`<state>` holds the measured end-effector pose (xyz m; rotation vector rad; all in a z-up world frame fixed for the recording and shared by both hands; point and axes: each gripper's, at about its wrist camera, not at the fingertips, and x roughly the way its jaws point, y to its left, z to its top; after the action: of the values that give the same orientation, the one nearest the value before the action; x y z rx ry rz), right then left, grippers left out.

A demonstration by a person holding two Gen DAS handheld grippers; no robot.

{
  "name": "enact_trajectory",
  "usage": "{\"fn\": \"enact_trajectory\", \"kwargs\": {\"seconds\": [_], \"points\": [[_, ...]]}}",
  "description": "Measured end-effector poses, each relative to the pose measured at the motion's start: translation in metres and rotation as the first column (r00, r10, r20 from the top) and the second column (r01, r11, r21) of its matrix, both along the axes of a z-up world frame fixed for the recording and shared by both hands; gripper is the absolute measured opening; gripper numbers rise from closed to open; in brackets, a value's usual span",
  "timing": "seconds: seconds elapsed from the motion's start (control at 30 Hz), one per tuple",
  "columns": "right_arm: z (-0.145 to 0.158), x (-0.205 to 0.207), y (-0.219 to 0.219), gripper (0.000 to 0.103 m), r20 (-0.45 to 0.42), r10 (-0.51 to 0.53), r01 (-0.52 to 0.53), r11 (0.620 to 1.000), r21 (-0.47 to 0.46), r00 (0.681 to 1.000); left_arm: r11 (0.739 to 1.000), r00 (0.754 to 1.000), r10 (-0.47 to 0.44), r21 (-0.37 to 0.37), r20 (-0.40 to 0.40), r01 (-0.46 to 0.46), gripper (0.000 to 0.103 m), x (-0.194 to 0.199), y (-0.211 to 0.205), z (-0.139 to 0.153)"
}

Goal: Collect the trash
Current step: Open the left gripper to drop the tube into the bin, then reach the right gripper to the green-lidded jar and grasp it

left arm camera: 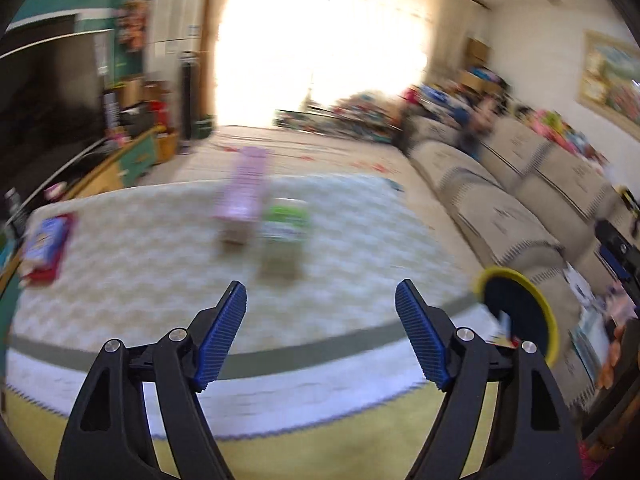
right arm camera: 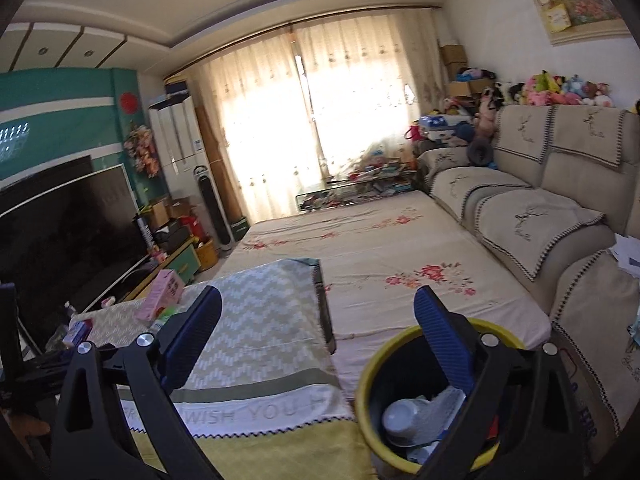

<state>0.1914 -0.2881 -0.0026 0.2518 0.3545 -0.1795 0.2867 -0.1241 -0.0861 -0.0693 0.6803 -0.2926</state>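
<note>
Reaching for the next piece, the left gripper [left arm camera: 320, 300] has its jaws spread and empty, with the green carton [left arm camera: 285, 224] just ahead between them and the pink box [left arm camera: 244, 192] beside it. Better to centre on one carton before closing; the right gripper [right arm camera: 320, 312] hangs released over the bin [right arm camera: 372, 376]

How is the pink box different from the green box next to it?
The pink box is longer than the green box, which looks short and squat. In the right wrist view, the pink box stands in plain sight, while the green box peeks out low behind a jaw. Both sit side by side on the zigzag cloth, not yet collected.
</note>
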Motion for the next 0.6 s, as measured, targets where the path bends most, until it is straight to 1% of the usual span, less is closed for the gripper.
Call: {"fn": "enact_trajectory", "kwargs": {"seconds": [0.03, 0.1, 0.17, 0.2, 0.27, 0.33, 0.4, 0.5, 0.6], "points": [[0.002, 0.009, 0.012, 0.092, -0.007, 0.032, -0.032, 0.999, -0.01, 0.999, 0.999, 0.999, 0.052, -0.009, 0.004, -0.052, 0.077, 0.001, 0.025, -0.001], [0.006, 0.028, 0.036, 0.092, -0.024, 0.09, -0.09, 0.996, -0.023, 0.996, 0.992, 0.992, 0.127, -0.013, 0.019, -0.126, 0.077, 0.003, 0.065, -0.004], [0.007, 0.049, 0.059, 0.092, -0.05, 0.154, -0.155, 0.988, -0.022, 0.987, 0.98, 0.979, 0.197, -0.002, 0.05, -0.197, 0.079, 0.002, 0.099, -0.009], [0.006, 0.062, 0.07, 0.092, -0.067, 0.183, -0.184, 0.983, -0.013, 0.981, 0.974, 0.972, 0.225, 0.009, 0.062, -0.226, 0.081, 0.002, 0.113, -0.013], [0.004, 0.085, 0.089, 0.092, -0.104, 0.22, -0.22, 0.975, 0.007, 0.97, 0.96, 0.958, 0.278, 0.019, 0.074, -0.28, 0.081, 0.002, 0.139, -0.023], [-0.002, 0.106, 0.105, 0.092, -0.135, 0.251, -0.248, 0.968, 0.036, 0.959, 0.949, 0.947, 0.314, 0.018, 0.069, -0.316, 0.081, 0.002, 0.159, -0.034], [-0.009, 0.127, 0.126, 0.092, -0.164, 0.268, -0.264, 0.964, 0.043, 0.95, 0.943, 0.942, 0.333, -0.001, 0.048, -0.333, 0.081, 0.004, 0.169, -0.041], [-0.022, 0.155, 0.154, 0.092, -0.204, 0.277, -0.277, 0.96, 0.026, 0.939, 0.937, 0.937, 0.348, -0.012, 0.018, -0.348, 0.081, 0.007, 0.174, -0.049], [-0.043, 0.18, 0.179, 0.092, -0.258, 0.276, -0.288, 0.958, -0.009, 0.926, 0.941, 0.941, 0.337, -0.025, 0.005, -0.337, 0.084, 0.005, 0.169, -0.053]]}}
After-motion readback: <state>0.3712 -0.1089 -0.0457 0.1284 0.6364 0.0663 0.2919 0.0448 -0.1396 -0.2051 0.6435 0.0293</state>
